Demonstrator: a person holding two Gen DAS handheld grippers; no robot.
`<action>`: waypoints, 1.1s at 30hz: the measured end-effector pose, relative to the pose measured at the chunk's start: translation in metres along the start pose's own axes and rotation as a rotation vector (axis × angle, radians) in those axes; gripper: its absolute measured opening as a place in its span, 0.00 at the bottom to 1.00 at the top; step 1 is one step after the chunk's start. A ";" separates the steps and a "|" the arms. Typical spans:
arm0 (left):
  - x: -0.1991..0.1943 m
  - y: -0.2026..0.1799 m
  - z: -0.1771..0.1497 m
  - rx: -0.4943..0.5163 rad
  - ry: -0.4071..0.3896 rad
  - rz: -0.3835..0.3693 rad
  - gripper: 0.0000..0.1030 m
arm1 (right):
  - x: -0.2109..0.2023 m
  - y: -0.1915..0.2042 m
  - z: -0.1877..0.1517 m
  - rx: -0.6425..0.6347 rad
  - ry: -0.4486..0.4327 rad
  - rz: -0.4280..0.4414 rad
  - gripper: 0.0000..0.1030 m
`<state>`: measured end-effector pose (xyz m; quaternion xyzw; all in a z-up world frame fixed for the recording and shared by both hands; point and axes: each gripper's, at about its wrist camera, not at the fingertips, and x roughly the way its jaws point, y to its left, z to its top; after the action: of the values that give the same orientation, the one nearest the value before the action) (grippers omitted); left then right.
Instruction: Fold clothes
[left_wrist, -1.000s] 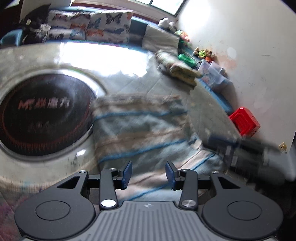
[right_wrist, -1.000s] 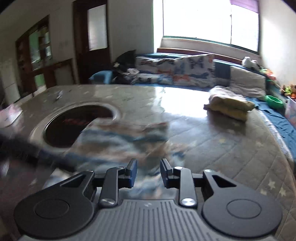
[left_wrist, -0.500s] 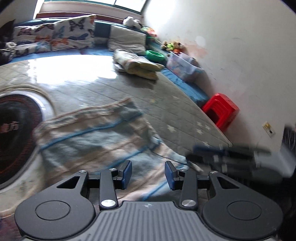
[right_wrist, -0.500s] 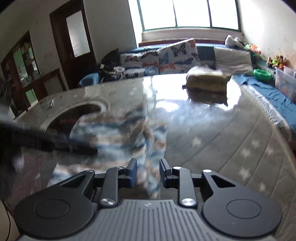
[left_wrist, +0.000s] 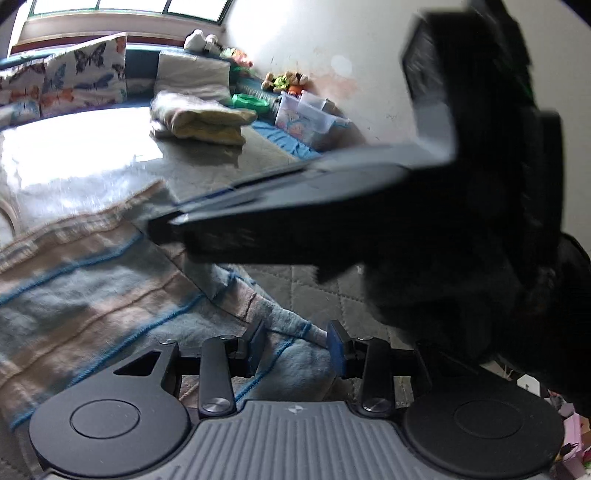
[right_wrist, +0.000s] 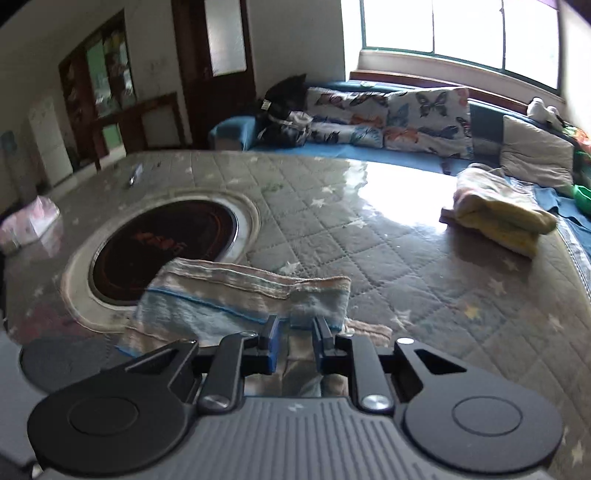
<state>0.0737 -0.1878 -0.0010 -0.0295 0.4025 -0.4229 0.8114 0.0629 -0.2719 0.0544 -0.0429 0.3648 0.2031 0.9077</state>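
Note:
A striped towel-like cloth (left_wrist: 110, 295) in pale blue, beige and thin blue lines lies rumpled on the quilted grey table (left_wrist: 314, 288). My left gripper (left_wrist: 295, 347) is open low over the cloth's near right part, with cloth beneath and between its fingers. In the left wrist view my right gripper (left_wrist: 166, 227) reaches in from the right, dark and blurred, its tips at a folded flap of the cloth. In the right wrist view the cloth (right_wrist: 229, 295) shows a folded edge. The right gripper (right_wrist: 297, 341) is closing around that edge, and a sliver of gap still shows beside one pad.
A round black hob plate (right_wrist: 162, 251) is set into the table behind the cloth. A folded yellow and cream blanket (right_wrist: 498, 218) lies at the far right, near the table's edge. Butterfly cushions (right_wrist: 388, 114) line a bench under the window. A pink pack (right_wrist: 26, 225) sits far left.
The left gripper has swung right along the cloth toward its right edge. The right gripper has come down onto the cloth's edge, its jaws narrower, and now crosses close in front of the left camera.

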 end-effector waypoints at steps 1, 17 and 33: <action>0.003 0.002 0.000 -0.004 0.006 -0.005 0.38 | 0.007 0.000 0.001 -0.013 0.010 -0.008 0.17; 0.016 0.005 -0.004 0.014 0.010 -0.011 0.37 | 0.066 -0.008 0.013 -0.023 0.071 -0.001 0.19; -0.019 0.003 -0.009 0.015 -0.024 0.092 0.45 | -0.019 -0.006 -0.012 0.034 -0.027 -0.082 0.20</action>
<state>0.0635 -0.1699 0.0034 -0.0100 0.3904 -0.3875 0.8350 0.0452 -0.2862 0.0584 -0.0397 0.3538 0.1600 0.9207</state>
